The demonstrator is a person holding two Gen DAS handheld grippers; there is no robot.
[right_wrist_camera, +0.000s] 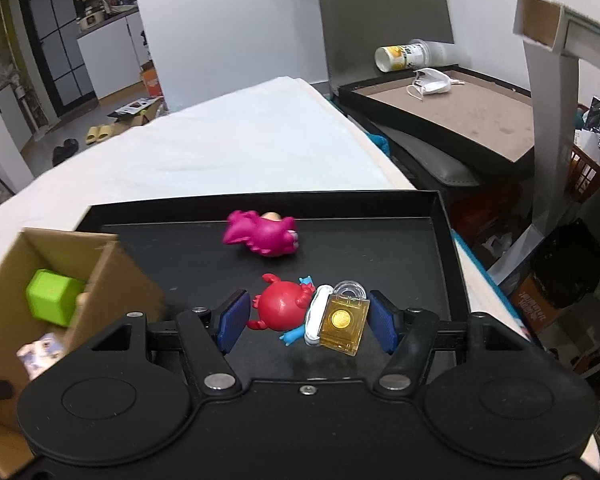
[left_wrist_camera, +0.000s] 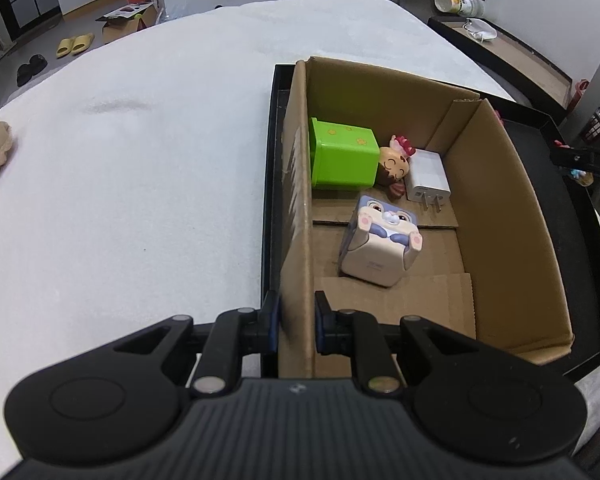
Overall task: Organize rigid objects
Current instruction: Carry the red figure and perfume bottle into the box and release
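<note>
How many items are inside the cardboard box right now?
4. The green cube sits against the left wall, the small doll figure beside it, the white charger right of that, and the bunny cube nearest. Something small could hide behind them.

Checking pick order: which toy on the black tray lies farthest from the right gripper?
The pink dinosaur toy, alone near the tray's far wall; the red crab toy and gold padlock lie between the right gripper's fingers.

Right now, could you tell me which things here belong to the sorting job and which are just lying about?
Job: cardboard box, black tray, green cube, white charger, bunny block, pink dinosaur, red crab, amber padlock.
Lying about: face mask, paper cup, yellow slippers.
</note>
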